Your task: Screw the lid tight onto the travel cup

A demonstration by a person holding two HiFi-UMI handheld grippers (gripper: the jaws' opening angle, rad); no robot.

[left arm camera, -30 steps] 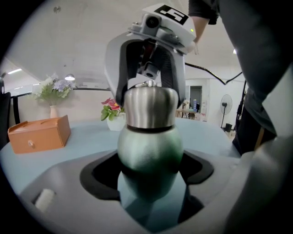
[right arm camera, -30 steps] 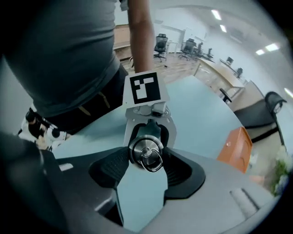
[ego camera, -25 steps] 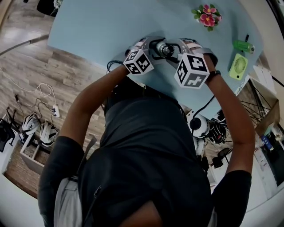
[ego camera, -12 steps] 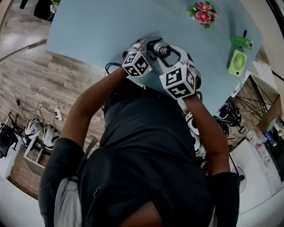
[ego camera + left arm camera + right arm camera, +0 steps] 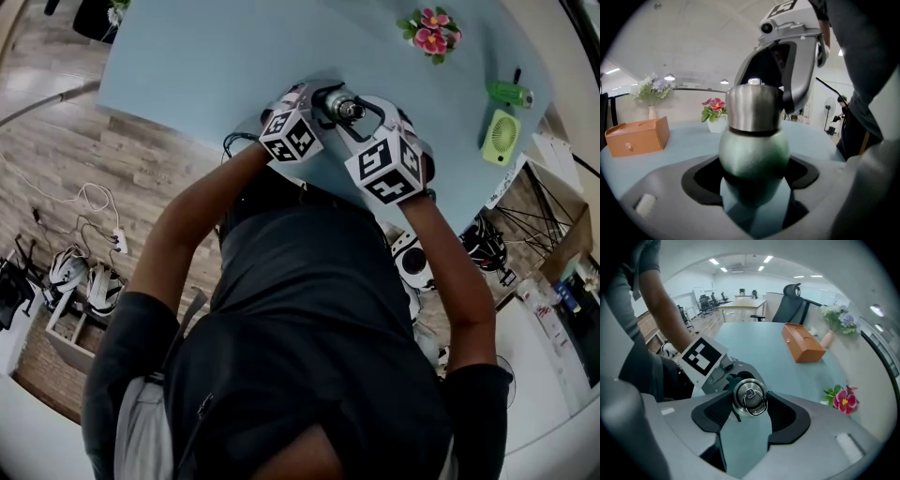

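The travel cup [image 5: 337, 104] stands near the front edge of the pale blue table [image 5: 206, 56]. Its green body [image 5: 753, 152] sits between the jaws of my left gripper [image 5: 754, 171], which is shut on it. From the other side my right gripper [image 5: 364, 114] reaches over the cup top. In the right gripper view the steel lid [image 5: 749, 398], with a ring handle on top, lies between that gripper's black pads [image 5: 783, 417], and my right gripper [image 5: 749, 404] is shut on it. The lid [image 5: 753, 108] sits upright on the cup's neck.
A pink flower pot [image 5: 432, 36], a green hand fan [image 5: 502, 137] and a small green object [image 5: 511, 92] lie at the table's far right. An orange box [image 5: 802, 343] and a vase of pale flowers [image 5: 839, 317] stand farther back. Cables and helmets [image 5: 80, 272] lie on the wood floor.
My right gripper has swung round the cup top, from the cup's right side toward the person, its marker cube turning with it. The left gripper and the cup have stayed in place.
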